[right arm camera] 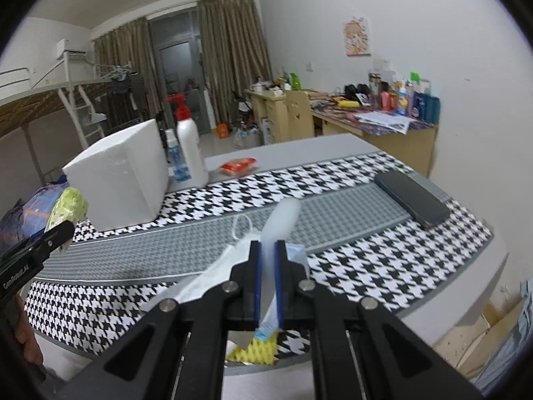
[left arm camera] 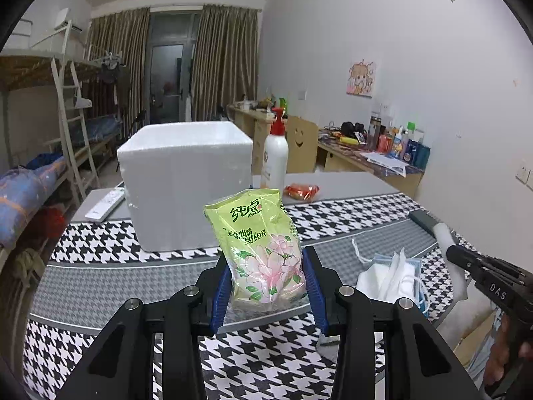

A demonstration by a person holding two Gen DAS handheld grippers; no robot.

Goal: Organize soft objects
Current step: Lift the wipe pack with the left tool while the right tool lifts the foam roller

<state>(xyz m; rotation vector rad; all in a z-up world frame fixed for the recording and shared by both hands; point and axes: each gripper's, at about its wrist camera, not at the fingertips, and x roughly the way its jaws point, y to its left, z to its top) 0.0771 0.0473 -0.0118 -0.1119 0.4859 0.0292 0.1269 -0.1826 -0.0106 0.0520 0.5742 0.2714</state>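
Left gripper (left arm camera: 266,286) clamping a green tissue pack (left arm camera: 258,243) above the houndstooth table (left arm camera: 100,246), right gripper (right arm camera: 266,276) pinching shut on a white foam sleeve (right arm camera: 281,223), white foam box (left arm camera: 185,183) sitting toward the table's far edge.

This is a shared dormitory room: metal bunk beds (left arm camera: 40,76) with a ladder (left arm camera: 71,123) line one wall, brown curtains (left arm camera: 223,63) frame a balcony door (left arm camera: 168,80), and wooden desks (right arm camera: 383,130) crowded with bottles and papers stand under a cartoon poster (left arm camera: 361,78).
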